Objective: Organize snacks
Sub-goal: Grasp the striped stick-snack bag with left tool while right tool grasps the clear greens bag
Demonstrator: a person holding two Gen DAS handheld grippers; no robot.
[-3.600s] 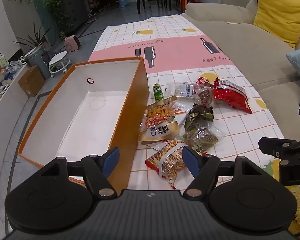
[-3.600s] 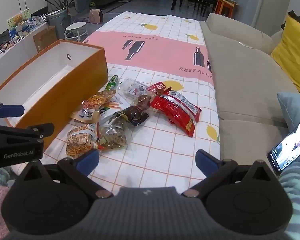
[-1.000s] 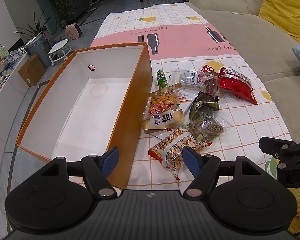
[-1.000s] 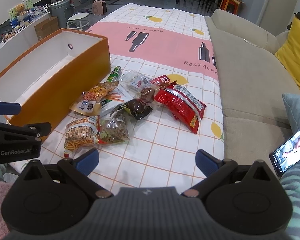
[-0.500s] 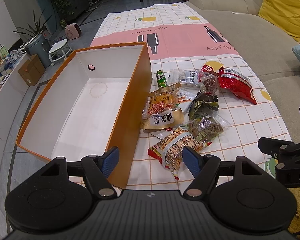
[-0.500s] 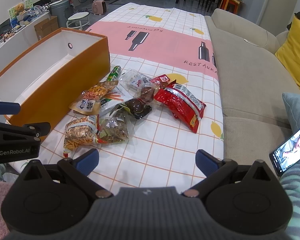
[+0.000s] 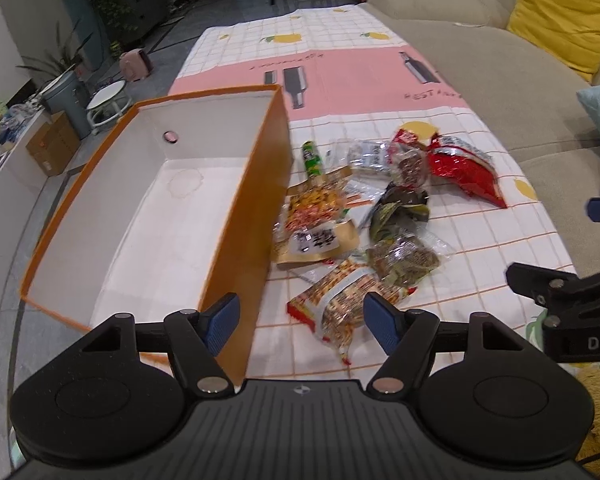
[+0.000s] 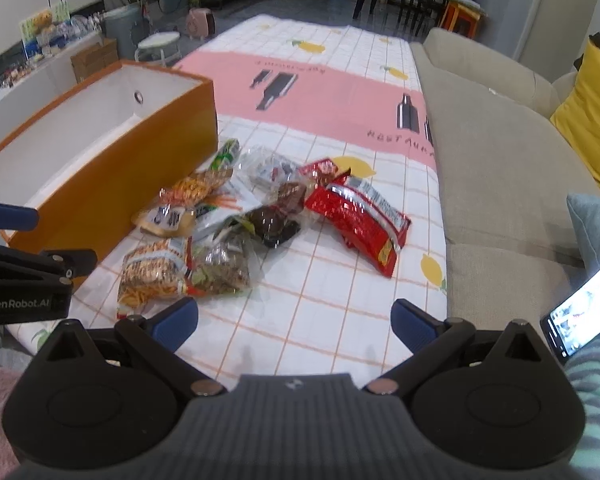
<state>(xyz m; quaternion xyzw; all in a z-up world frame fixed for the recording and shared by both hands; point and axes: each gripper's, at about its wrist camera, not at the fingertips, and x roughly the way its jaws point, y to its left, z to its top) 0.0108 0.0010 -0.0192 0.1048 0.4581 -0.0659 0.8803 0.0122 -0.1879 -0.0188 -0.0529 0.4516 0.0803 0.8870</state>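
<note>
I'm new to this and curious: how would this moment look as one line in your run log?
box: empty | snacks: piled beside box | left gripper: open, empty | right gripper: open, empty | step: no snack picked yet

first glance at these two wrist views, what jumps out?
The big orange box with a white, empty inside, standing on the checked tablecloth left of everything else. Right beside it lies a loose heap of snack packets, with the shiny red bag at its far right edge. The left gripper and right gripper are both open, holding nothing.
</note>
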